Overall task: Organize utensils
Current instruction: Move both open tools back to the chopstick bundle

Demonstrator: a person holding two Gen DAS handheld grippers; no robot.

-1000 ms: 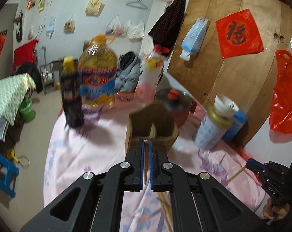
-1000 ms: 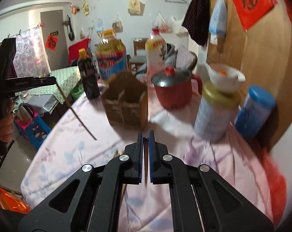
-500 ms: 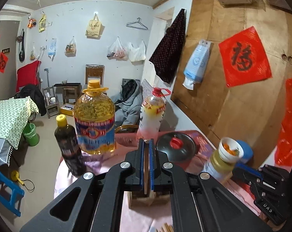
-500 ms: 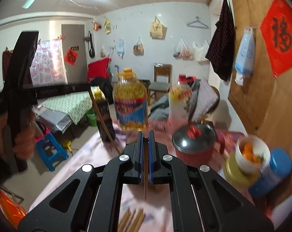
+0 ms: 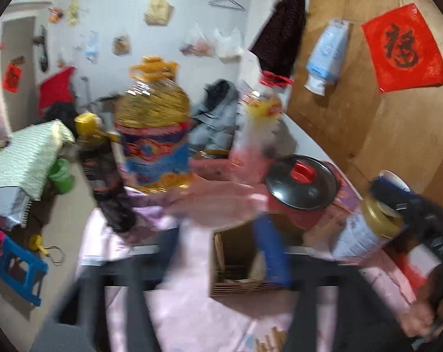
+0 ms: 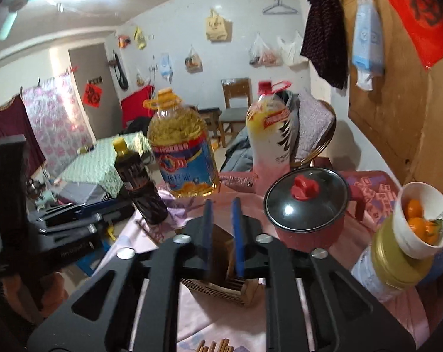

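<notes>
A desk (image 6: 377, 184) draped in soft pink floral cloth holds the clutter. Near its middle stands the wooden utensil holder (image 6: 221, 275), a slatted box divided into compartments, open at the top. The right gripper (image 6: 223, 234), matte black with blue rubber pads, hangs just above it; its jaws are opening, slightly apart, and nothing shows between them. In the left wrist view the left gripper (image 5: 221, 252) is heavily blurred; its jaws are opening wide, with only the holder (image 5: 239, 264) seen beyond them and nothing clearly held.

Loose wooden chopsticks (image 6: 214, 346) lie on the cloth at the near edge, their square ends showing.

Far behind the holder stand a large clear plastic jug of golden oil (image 6: 183, 152) with an orange handle, a slim dark bottle (image 6: 139, 184) with a yellow cap to its left, and a tall white bottle (image 6: 270, 138) with a red cap to its right. Right of the holder sits a round red pot (image 6: 309, 208) with a glass lid and red knob. At the far right, a white bowl of oranges (image 6: 424, 223) rests on a gold-lidded tin (image 6: 394, 261).
</notes>
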